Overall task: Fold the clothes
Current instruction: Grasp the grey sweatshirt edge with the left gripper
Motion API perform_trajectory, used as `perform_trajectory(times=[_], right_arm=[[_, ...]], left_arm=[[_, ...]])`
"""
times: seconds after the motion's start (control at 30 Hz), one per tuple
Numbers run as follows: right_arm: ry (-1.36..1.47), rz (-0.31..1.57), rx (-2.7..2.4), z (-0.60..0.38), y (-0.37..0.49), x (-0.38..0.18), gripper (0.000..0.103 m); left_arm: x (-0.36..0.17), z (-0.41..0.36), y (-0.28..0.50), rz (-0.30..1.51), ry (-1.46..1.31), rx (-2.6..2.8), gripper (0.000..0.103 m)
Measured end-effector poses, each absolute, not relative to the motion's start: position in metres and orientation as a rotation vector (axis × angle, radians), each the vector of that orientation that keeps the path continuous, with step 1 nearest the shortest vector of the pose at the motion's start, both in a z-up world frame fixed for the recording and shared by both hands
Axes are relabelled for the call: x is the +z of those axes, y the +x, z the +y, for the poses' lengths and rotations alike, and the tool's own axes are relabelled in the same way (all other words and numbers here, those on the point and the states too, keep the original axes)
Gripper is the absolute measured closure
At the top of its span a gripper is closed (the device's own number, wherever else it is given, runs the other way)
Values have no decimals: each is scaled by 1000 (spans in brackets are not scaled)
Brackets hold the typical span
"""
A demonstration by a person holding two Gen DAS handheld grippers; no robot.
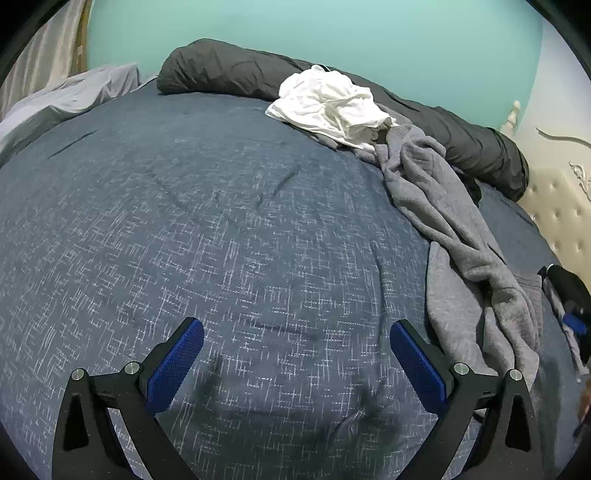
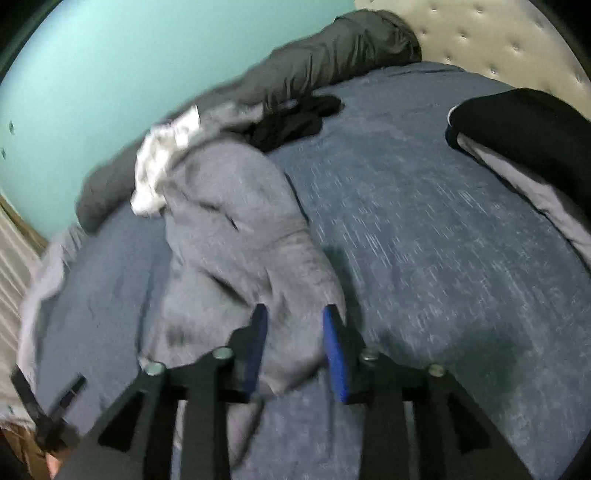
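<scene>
A crumpled grey sweatshirt lies along the right side of the blue bedspread. A bunched white garment rests on its far end. My left gripper is open above bare bedspread to the left of the sweatshirt, with nothing between its fingers. In the blurred right wrist view, the near end of the grey sweatshirt runs between the blue pads of my right gripper. Those jaws stand apart and do not pinch the cloth. The white garment and a black garment lie beyond.
A rolled dark grey duvet lines the far edge against the teal wall. A tufted cream headboard bounds one side. A folded black and grey stack sits near the headboard. A pale grey sheet is bunched at the far left.
</scene>
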State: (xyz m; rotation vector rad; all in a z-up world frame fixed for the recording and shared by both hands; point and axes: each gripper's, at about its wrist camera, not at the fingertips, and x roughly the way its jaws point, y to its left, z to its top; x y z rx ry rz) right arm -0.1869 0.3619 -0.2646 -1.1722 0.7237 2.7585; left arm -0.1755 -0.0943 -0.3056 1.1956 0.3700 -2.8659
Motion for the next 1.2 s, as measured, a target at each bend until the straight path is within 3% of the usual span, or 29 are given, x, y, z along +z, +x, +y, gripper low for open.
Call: perform_trajectory(times=[0.27,0.67,0.97,1.2], right_arm=[[-1142,762,2771,361,-210,-275,50],[-1116,793,2813,364,-188,-313,50],[-1151,868,2799,373,-199,-323,50],[-1174,887,2784,380,-212,-330,50]], left_arm=[[-306,-84,-186,350,1225,-2895,0],[-294,-35,-215,255,1301,-2975,0],[-262,33,-314,67,1358,-3066,0],[-278,92,-396,-18,1506,-3057,1]])
